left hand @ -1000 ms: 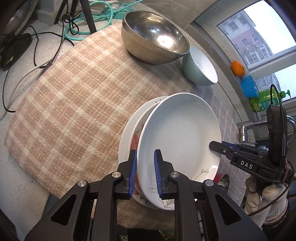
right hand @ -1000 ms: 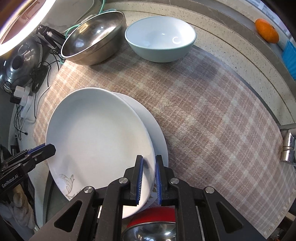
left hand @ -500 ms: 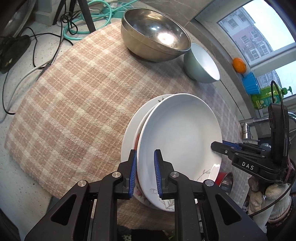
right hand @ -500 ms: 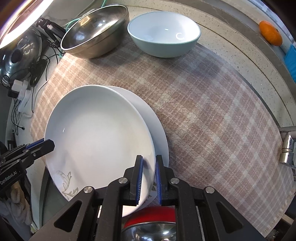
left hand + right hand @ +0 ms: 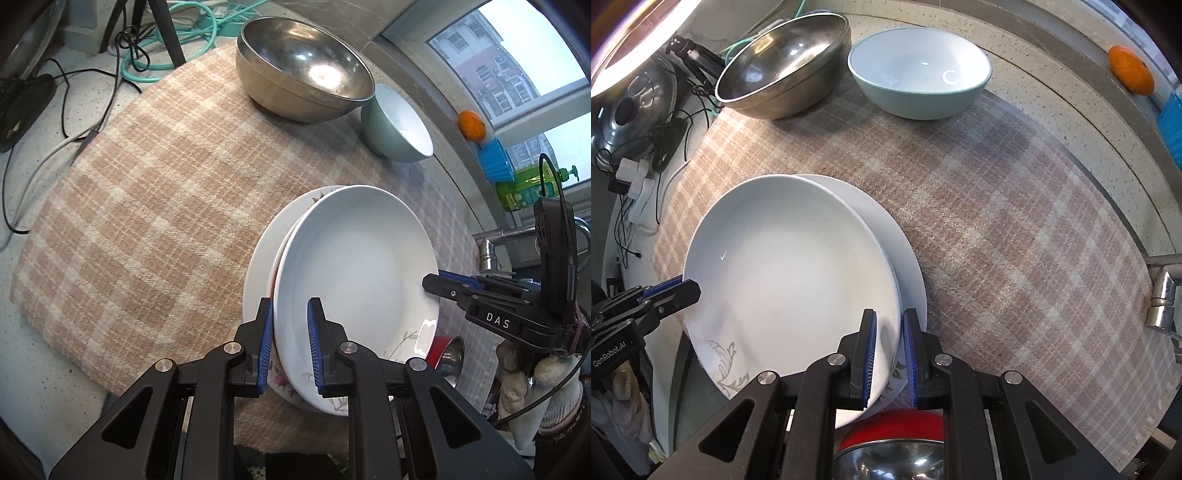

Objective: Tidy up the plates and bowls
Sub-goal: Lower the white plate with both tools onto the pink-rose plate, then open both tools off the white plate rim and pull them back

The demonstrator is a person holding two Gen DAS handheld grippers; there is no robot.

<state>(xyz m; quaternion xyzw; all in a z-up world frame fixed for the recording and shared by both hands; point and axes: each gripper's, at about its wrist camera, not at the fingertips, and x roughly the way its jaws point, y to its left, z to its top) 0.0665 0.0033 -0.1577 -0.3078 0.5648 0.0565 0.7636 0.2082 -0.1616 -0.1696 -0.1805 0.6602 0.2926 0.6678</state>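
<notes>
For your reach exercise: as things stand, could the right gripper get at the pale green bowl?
Probably not yet. The right gripper is shut on the rim of the upper plate, shared with the left gripper. The checked cloth towards the pale green bowl lies bare.

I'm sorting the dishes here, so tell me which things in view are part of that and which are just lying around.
Part of the job:
top white plate, gripped at opposite rims by left gripper and right gripper
flowered plate beneath it
steel bowl
pale green bowl

Just lying about:
orange
green soap bottle
cables
tap
</notes>
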